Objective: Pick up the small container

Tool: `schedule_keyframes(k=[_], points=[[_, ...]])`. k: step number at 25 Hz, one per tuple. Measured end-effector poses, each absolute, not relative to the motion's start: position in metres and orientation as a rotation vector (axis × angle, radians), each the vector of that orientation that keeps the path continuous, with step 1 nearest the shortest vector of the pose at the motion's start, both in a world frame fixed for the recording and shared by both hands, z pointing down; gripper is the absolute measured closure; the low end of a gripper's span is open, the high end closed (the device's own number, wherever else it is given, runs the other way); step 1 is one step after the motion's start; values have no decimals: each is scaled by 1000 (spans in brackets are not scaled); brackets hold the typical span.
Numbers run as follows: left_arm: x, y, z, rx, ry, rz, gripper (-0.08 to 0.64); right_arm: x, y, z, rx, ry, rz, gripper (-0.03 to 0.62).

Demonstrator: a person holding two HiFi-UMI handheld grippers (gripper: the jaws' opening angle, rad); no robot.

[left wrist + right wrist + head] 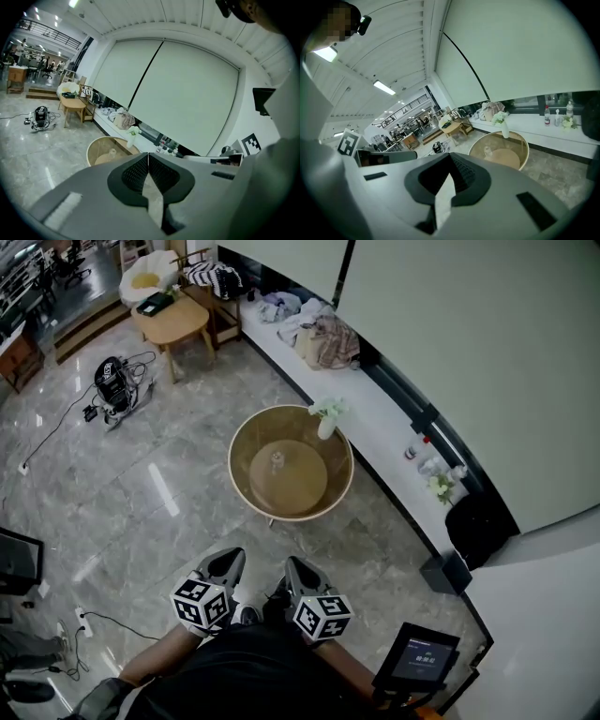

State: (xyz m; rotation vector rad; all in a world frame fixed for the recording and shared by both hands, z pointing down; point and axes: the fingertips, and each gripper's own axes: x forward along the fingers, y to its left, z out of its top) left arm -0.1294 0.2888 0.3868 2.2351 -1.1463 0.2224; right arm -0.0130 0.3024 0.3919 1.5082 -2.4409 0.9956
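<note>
The small container (277, 461) stands near the middle of the round glass table (241, 486), a flower vase (326, 426) at its rim. Short of the table, the left hand-held gripper (230, 560) and right hand-held gripper (294, 567) have jaws together, empty.

1 round table (251, 439) is carrying 1 small container (277, 461) and 1 vase (326, 426). 1 wooden side table (183, 324) is standing further back. 2 grippers are showing below: 1 left gripper (228, 564) and 1 right gripper (299, 570), each bearing 1 marker cube.
</note>
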Motion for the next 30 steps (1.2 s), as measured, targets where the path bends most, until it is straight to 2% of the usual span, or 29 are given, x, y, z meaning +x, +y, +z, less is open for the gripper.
schedule_keyframes(k=[15, 30], points=[[-82, 214, 376, 2215, -1243, 266, 557, 37, 219, 390, 1434, -2511, 1044, 586], [-66, 199, 379, 2161, -1284, 257, 557, 55, 198, 393, 1380, -2531, 1081, 586]])
